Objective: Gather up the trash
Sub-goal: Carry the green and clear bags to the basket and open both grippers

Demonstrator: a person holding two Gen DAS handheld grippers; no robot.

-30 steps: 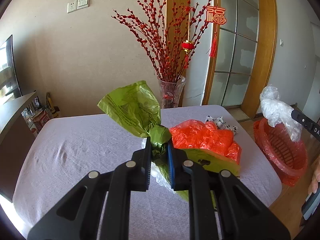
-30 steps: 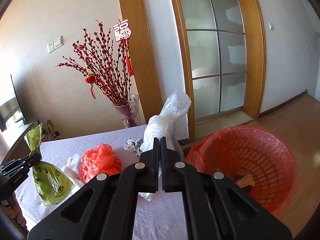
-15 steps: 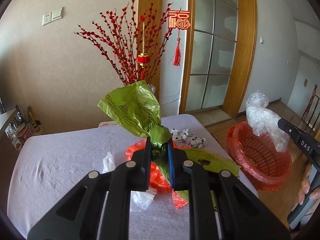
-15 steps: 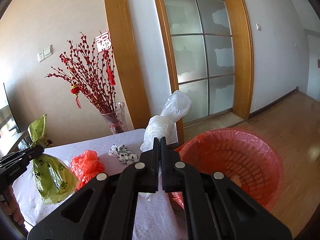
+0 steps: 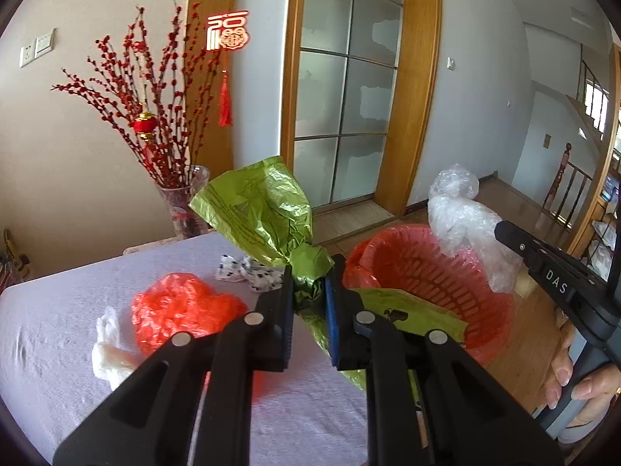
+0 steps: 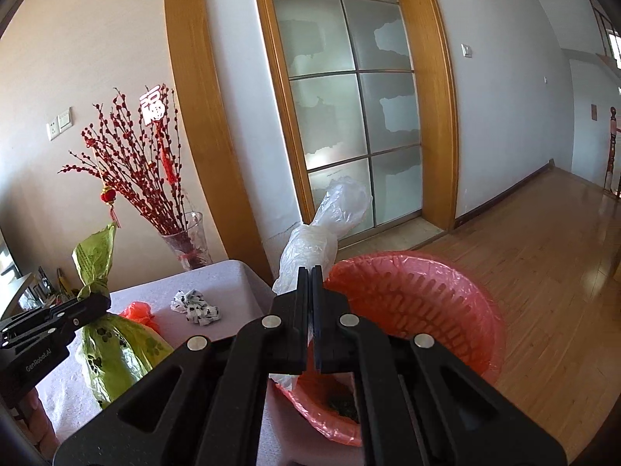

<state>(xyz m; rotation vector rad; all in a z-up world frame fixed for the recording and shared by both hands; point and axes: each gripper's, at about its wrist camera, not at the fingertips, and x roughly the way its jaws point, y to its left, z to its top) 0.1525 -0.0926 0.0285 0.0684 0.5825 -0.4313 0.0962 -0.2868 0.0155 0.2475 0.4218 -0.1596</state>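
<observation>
**A:** What is the room like, and what does the table look like?

**B:** A table (image 5: 58,334) covered with a pale lilac cloth stands against a beige wall. At its far edge a glass vase (image 5: 186,204) holds red berry branches (image 5: 143,97) hung with a small red lantern and a tassel. Behind it are a wooden door frame (image 5: 411,89) with frosted glass panes and a wooden floor (image 6: 543,256).

**A:** Where is the trash?

**B:** On the cloth lie a crumpled red plastic bag (image 5: 182,306), a white scrap (image 5: 106,345) and a black-spotted wrapper (image 5: 248,270). A red basket (image 6: 427,303) lined with red plastic sits just beside the table's edge.

**A:** And the grippers?

**B:** The left gripper (image 5: 308,295) is clamped on the twisted neck of a green bag (image 5: 264,209), held above the table near the basket. The right gripper (image 6: 311,291) has its jaws pressed together on a clear plastic bag (image 6: 330,225), above the basket's rim.
</observation>
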